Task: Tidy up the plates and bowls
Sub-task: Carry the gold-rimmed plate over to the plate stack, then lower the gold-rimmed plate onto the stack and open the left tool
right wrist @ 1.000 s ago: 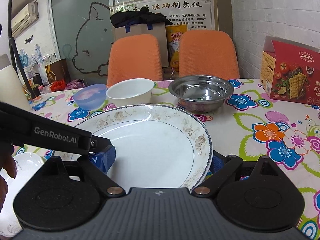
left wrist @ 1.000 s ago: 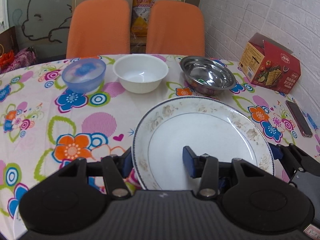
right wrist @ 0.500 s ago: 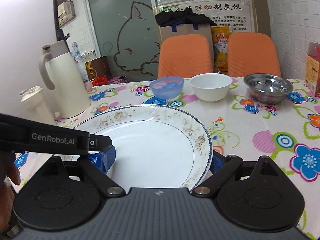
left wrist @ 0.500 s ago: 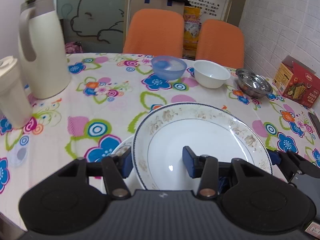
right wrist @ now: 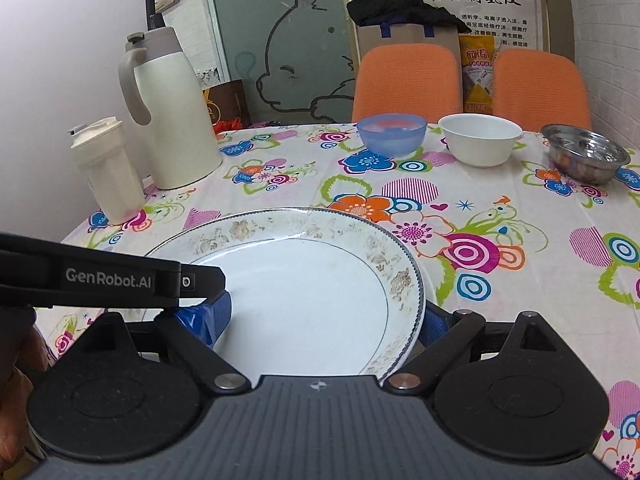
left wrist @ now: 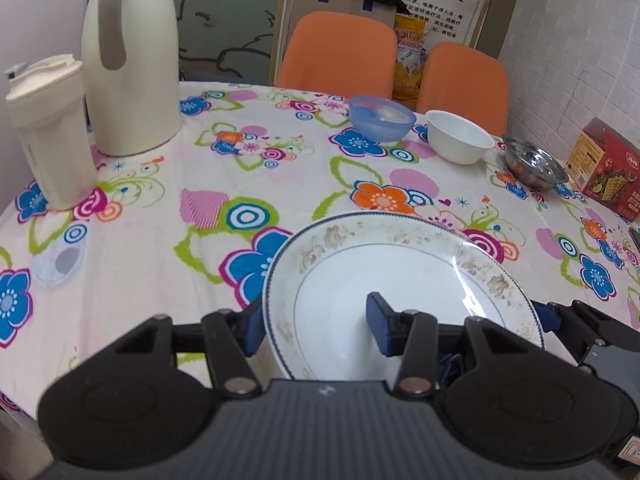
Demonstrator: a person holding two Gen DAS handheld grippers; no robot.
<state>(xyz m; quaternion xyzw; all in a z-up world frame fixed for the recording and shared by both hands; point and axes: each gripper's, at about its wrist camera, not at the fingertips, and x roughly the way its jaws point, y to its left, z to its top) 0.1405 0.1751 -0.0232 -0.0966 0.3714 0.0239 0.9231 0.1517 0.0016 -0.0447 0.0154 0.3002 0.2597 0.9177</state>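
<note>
A large white plate (left wrist: 400,280) with a brown flower rim and thin blue edge hangs low over the flowered tablecloth (left wrist: 160,240). My left gripper (left wrist: 316,328) has the plate's left rim between its blue pads; its jaws are opening slightly, pads still on the rim. In the right wrist view my right gripper (right wrist: 324,316) is shut on the right rim of the same plate (right wrist: 304,292). At the far side stand a blue bowl (left wrist: 382,122), a white bowl (left wrist: 460,140) and a steel bowl (left wrist: 534,166), all apart from the plate.
A cream jug (left wrist: 128,72) and a cream lidded cup (left wrist: 48,132) stand at the table's far left. A red cracker box (left wrist: 604,168) sits at the right by the brick wall. Two orange chairs (left wrist: 336,52) stand behind the table. A hand (right wrist: 16,380) shows at lower left.
Both grippers carried the plate leftward across the table. The bowls slid to the right and farther off, and the jug and cup came into view. The grip on the plate looks the same.
</note>
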